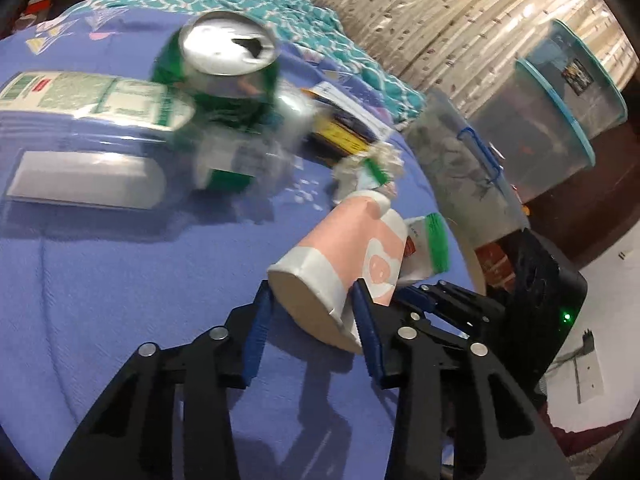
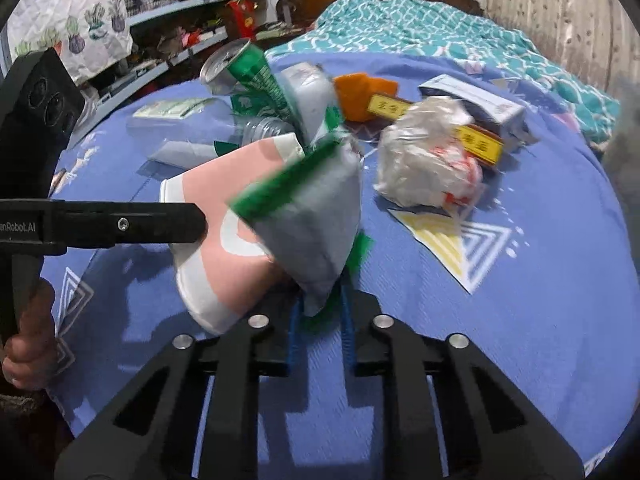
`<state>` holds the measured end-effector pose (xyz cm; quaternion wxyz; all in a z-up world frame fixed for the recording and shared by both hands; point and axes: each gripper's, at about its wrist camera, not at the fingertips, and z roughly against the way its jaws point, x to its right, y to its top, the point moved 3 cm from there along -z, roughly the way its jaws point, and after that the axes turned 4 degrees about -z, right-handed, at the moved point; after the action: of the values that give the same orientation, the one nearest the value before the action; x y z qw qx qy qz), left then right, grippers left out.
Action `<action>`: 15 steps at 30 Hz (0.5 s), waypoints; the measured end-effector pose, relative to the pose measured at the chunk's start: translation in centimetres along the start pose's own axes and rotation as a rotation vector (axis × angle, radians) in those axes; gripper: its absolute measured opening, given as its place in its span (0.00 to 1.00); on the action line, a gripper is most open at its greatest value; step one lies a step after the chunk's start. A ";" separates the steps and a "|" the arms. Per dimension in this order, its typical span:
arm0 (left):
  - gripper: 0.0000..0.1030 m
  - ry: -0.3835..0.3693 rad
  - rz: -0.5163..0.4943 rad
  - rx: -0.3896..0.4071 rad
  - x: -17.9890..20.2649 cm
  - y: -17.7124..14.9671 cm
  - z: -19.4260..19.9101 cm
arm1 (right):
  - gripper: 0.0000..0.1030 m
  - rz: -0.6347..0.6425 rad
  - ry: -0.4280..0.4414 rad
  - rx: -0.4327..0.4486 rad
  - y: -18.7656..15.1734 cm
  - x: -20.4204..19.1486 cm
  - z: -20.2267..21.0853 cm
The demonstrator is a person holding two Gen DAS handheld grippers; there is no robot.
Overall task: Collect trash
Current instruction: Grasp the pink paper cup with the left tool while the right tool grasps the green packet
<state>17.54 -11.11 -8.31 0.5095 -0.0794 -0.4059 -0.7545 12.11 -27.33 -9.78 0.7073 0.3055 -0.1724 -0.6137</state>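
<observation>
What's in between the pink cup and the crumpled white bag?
The green-edged wrapper, pinched in the right gripper, sits between the pink cup and crumpled bag, in the right wrist view.

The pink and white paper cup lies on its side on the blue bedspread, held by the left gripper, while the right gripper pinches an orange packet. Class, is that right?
Not quite. The right gripper pinches a grey packet with a green edge, not an orange one, as the right wrist view shows. The pink and white paper cup does lie on the blue bedspread between the left gripper's fingers.
</observation>
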 end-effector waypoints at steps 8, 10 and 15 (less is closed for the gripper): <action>0.26 -0.052 -0.098 -0.013 5.0 -0.2 -0.7 | 0.15 -0.113 -0.046 0.077 -2.0 3.8 3.9; 0.23 -0.053 -0.111 -0.017 5.6 -0.2 -1.1 | 0.15 -0.160 -0.072 0.082 -2.6 5.4 4.4; 0.22 -0.051 -0.121 -0.054 7.0 0.2 -3.2 | 0.15 -0.316 -0.057 0.087 -3.9 10.2 5.5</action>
<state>15.32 -18.31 -6.57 0.4504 -0.0877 -0.4021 -0.7923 7.64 -38.74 -9.53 0.5830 0.3415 -0.1689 -0.7176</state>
